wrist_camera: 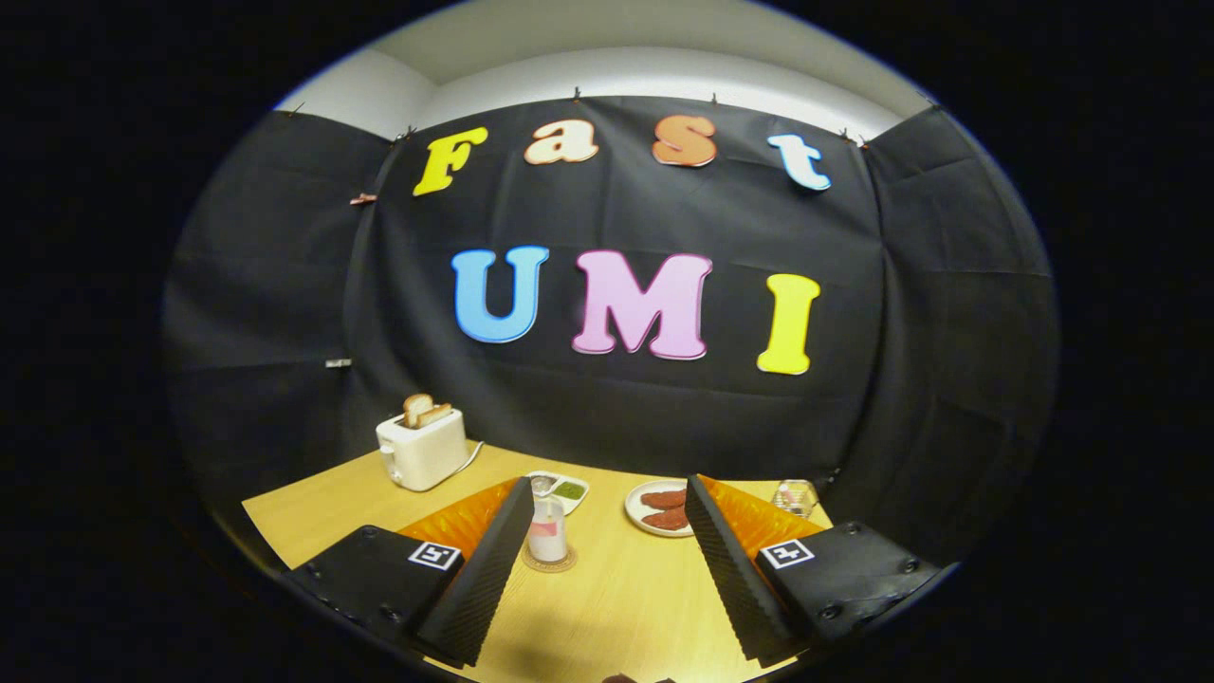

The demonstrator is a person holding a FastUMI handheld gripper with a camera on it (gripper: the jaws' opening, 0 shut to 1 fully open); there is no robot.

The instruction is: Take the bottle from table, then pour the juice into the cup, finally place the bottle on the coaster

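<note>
A small clear bottle with pale pink juice stands upright on a round brown coaster on the wooden table. It sits ahead of my gripper, close to the inner side of the left finger and apart from it. A clear glass cup stands beyond the right finger, near the table's far right corner. The gripper is open, its fingers spread wide with nothing between them.
A white toaster with toast in it stands at the back left, its cord trailing right. A small white dish with something green lies behind the bottle. A white plate with red patties lies by the right fingertip. Black cloth walls the booth.
</note>
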